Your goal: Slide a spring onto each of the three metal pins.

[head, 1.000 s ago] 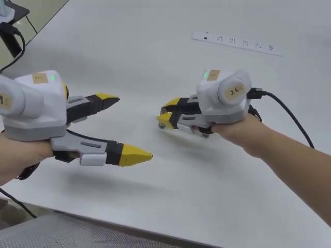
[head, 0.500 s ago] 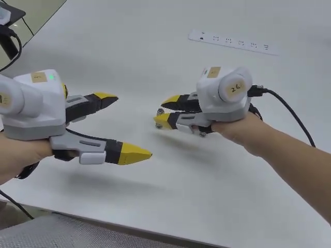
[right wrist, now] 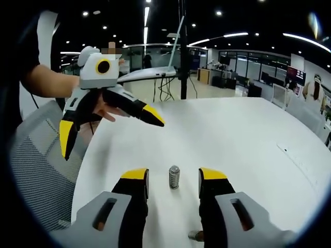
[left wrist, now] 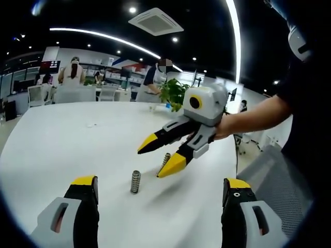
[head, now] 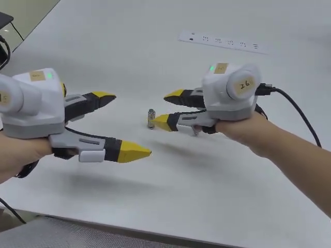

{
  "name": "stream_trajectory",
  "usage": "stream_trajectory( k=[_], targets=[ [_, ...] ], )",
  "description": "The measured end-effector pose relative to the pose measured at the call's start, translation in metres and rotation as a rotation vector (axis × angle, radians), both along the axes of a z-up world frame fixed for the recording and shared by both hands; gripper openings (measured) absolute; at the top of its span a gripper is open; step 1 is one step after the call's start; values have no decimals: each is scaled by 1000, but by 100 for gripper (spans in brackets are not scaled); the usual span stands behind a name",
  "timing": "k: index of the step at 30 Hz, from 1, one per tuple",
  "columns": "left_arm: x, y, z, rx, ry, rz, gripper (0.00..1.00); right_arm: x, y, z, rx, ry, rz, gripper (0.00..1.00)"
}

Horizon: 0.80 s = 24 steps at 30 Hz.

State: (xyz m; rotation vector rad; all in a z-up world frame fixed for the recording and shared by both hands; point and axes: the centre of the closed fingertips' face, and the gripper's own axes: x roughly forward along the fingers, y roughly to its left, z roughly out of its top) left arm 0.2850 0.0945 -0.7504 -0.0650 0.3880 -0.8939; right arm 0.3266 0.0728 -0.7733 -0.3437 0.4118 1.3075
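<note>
The left hand (head: 18, 155) is holding the left gripper (head: 120, 124) above the white table (head: 103, 31), its yellow-tipped jaws spreading wide with nothing between them; in the left gripper view those same jaws are rising far apart from the bottom edge, framing the work ahead.

Near the middle of the table a pin (head: 151, 118) is standing upright and alone; it is showing as short and silvery, with a spring (right wrist: 174, 178) coiling closely round it up to a rounded grey top.

Just to its right the right hand (head: 235, 128) is holding the right gripper (head: 166, 108) low over the table, jaws parted; in the head view its lower tip is sitting just beside the pin, while in the right gripper view the pin is standing between the two tips with a gap on each side, touching neither.

In the left gripper view a second coiled piece (left wrist: 165, 160) is leaning just behind that lower tip; whether they are touching, I cannot tell.

A black cable (head: 295, 111) is trailing from the right gripper; a white power strip (head: 222, 42) is lying well apart on the far side.
</note>
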Motion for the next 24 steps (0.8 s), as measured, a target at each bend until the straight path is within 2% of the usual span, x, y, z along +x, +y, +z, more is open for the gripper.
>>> stream_trajectory(
  k=[8, 11, 16, 24],
  targets=[
    [5, -6, 3, 0, -2, -2, 98, 2, -21, 13, 45, 4, -48, 47],
    [6, -9, 4, 1, -4, -7, 98, 3, -29, 19, 80, 3, -81, 52],
    [8, -14, 5, 6, -8, -13, 98, -1, -48, 18, 89, 9, -109, 53],
    [8, -20, 7, 4, -13, -19, 98, -6, -74, 19, 115, 18, -156, 62]
  ],
)
